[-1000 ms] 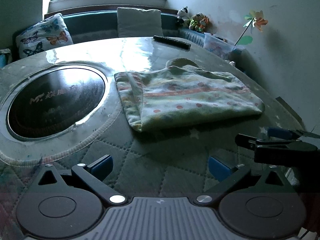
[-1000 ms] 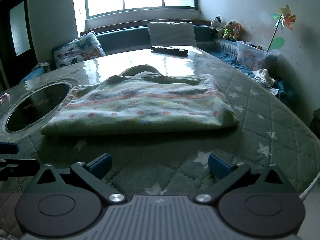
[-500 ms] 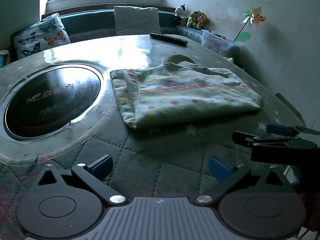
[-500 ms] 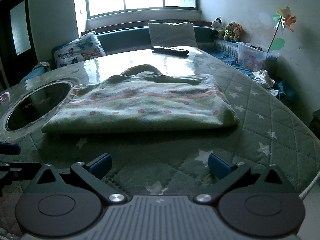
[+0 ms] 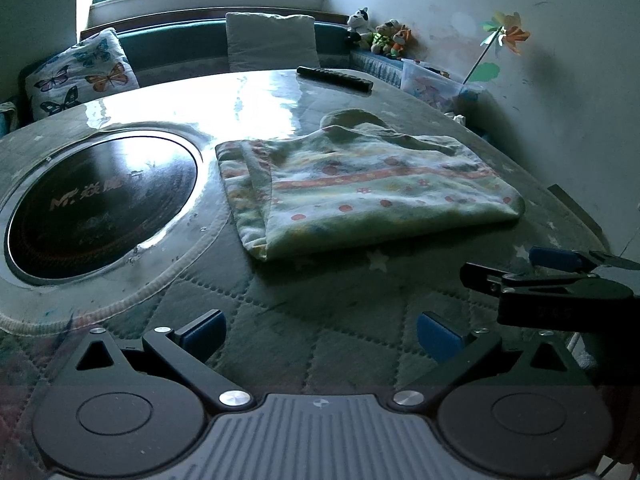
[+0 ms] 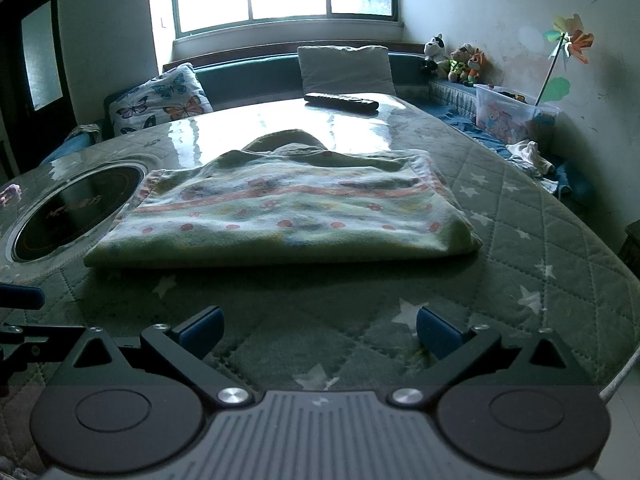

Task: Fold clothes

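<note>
A folded pale green garment (image 5: 360,192) with red stripes and dots lies flat on the quilted table cover; in the right wrist view the garment (image 6: 288,212) fills the middle. My left gripper (image 5: 320,332) hovers open near the table's front edge, well short of the garment, with nothing between its blue pads. My right gripper (image 6: 318,330) is likewise open and empty, in front of the garment's near fold. The right gripper's fingers (image 5: 556,260) also show at the right of the left wrist view.
A round black induction cooktop (image 5: 100,204) is set into the table left of the garment. A remote control (image 6: 342,101) lies at the far edge. Cushions (image 6: 160,100), plush toys (image 6: 456,60) and a plastic box (image 6: 512,114) line the bench behind.
Both grippers have drawn back slightly from the garment and stayed open. The garment has not moved.
</note>
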Available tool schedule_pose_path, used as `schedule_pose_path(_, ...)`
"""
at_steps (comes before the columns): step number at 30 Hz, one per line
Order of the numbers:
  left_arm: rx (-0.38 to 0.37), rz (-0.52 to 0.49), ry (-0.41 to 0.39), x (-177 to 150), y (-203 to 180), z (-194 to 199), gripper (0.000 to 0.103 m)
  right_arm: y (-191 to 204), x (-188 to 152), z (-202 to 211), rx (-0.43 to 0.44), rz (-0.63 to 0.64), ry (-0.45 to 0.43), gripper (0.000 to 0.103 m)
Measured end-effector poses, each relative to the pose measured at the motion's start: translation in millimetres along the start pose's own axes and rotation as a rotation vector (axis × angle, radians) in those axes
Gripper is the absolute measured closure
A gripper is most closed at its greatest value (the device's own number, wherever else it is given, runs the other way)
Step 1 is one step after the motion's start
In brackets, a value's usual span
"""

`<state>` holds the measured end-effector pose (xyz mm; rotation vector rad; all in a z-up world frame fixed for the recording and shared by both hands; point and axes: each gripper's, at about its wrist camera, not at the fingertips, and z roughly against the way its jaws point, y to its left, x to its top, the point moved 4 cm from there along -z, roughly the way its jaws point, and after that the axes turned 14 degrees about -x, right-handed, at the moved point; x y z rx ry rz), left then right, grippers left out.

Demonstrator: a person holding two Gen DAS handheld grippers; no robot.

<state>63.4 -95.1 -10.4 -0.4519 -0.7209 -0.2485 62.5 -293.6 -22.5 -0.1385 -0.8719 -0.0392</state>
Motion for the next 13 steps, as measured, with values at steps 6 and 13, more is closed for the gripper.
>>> schedule_pose_path(6,-0.001,0.001,0.001,0.6,-0.1,-0.7,0.0,1.8,0.2,0.3,0.0,0.003,0.0,0.0)
schedule_pose_path(13,-0.002,-0.003,0.002,0.8,-0.5,-1.1,0.0,2.7,0.8,-0.3,0.0,0.004,0.001,0.0)
